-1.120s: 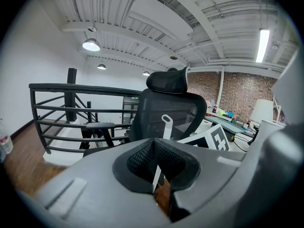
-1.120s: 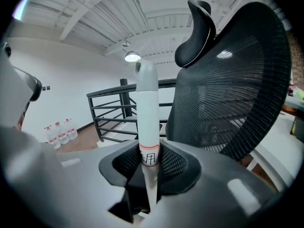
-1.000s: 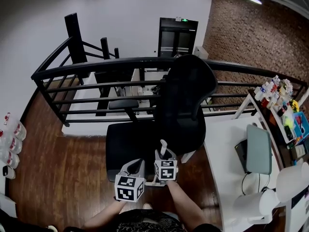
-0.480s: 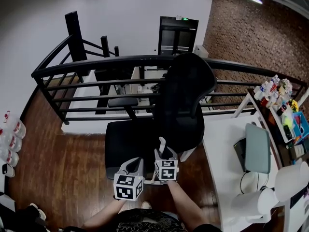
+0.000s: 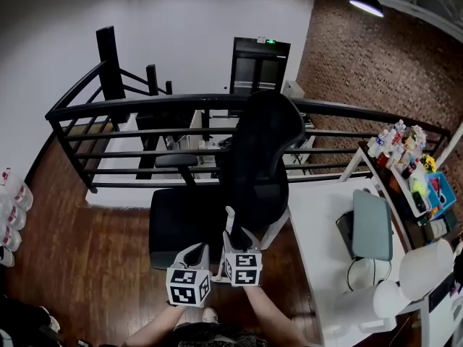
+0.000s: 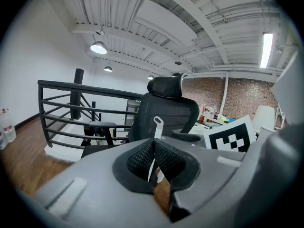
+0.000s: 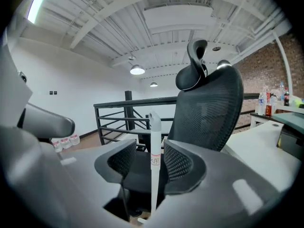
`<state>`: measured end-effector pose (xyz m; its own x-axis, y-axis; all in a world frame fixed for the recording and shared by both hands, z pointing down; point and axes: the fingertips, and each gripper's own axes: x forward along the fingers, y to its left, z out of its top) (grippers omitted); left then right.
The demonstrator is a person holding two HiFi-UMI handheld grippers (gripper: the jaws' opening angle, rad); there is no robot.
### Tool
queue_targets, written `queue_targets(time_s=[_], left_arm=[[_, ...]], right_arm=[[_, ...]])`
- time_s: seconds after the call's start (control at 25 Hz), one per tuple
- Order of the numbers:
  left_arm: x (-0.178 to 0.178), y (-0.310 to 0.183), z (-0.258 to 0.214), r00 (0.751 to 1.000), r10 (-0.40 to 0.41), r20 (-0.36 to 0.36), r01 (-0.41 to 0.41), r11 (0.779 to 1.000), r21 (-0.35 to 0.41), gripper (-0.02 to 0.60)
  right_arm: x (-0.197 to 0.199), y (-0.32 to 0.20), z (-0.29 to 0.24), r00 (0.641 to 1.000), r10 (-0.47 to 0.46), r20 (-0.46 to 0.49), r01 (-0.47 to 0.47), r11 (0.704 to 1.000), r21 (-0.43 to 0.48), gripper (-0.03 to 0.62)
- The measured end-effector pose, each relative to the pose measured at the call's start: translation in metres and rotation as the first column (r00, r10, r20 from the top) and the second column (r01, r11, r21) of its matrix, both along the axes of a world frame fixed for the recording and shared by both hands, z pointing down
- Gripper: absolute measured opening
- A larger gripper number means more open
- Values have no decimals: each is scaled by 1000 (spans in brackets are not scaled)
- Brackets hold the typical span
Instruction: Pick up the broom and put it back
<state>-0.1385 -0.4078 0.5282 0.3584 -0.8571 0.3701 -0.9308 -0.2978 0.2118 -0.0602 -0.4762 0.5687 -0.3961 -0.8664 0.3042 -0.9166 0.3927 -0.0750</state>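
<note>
Forearms [image 5: 264, 316] reach up from the bottom edge of the head view, each ending in a gripper with a marker cube, the pair side by side in the lower middle of the frame. In its own view the left gripper [image 6: 153, 141] has its pads meeting at the tips, with nothing pinched; the white stick shows only beyond them. The right gripper [image 7: 150, 150] has its jaws apart, having just been opening, and the white broom handle [image 7: 153, 127] stands upright between them with a thin gap on either side, a small label stuck on it at pad height. Only the handle shows, its rounded tip with a hanging hole rising above the jaws. Below lies dark wooden floor [image 5: 87, 251]. Just past the handle stands a black office chair [image 5: 264, 157], its seat at lower centre and its mesh back above. A white desk [image 5: 325, 251] fills the lower right. Behind the chair a black railing [image 5: 145, 103] crosses the frame. Bottles [image 5: 18, 194] line the left edge. Farthest off are a brick wall [image 5: 362, 56] at upper right and a dark door [image 5: 257, 63] at top centre.
</note>
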Motion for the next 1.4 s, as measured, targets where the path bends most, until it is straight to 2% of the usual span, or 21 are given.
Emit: queue_targets(time_s=[0.32,0.4,0.48,0.72,0.88,0.92,1.4], left_arm=[[23,44,-22,998,-53,-43,55,997,48,3],[32,59,-27,998,-51,-45,54,997,57,3],[41,76,-30,998,-47,-44,50,997,63,3],[64,122,-39,998,-33,-54,37,996,86,3],[71,152,-47,998,-27,-54,32,994,102,3],[71,160,-49,998,-26,-52,32,994,106,3],[86,223,-60,999,-14,-30,18,990,142,3]], right_arm=[[10,72,-61,996,-86,23,83,992,92,142],[15,93,-73,995,-95,26,91,989,114,125],[20,115,-82,995,-100,23,96,987,132,69],[32,171,-100,992,-120,27,113,979,170,58],[36,204,-113,991,-128,43,118,974,195,20],[37,213,-116,990,-130,47,119,973,199,2],[45,286,-113,981,-176,85,159,971,179,2]])
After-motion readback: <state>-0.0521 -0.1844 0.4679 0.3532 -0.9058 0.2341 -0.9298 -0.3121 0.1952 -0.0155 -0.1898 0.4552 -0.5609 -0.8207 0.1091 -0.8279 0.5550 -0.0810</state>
